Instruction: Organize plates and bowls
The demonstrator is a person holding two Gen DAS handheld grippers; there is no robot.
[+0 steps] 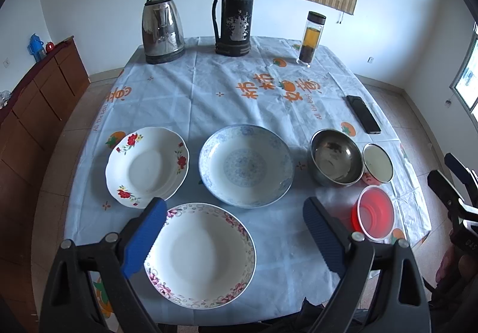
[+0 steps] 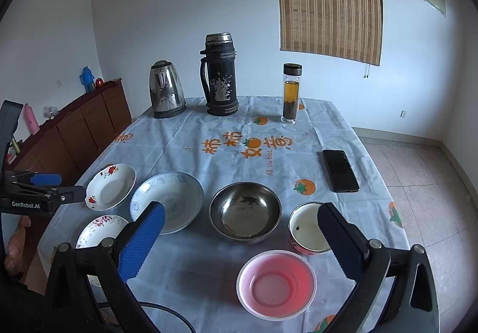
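Nothing is yet stacked: three plates (image 1: 206,252) and three bowls (image 2: 245,215) are spread separately, both grippers' fingers (image 1: 149,237) splayed empty.

Both claws are held wide open with nothing gripped. The left claw (image 1: 234,231) is tilted steeply downward, the right claw (image 2: 240,238) angled down more gently. Blue ribbed pads (image 2: 143,238) are seen on each, and neither is touching anything.
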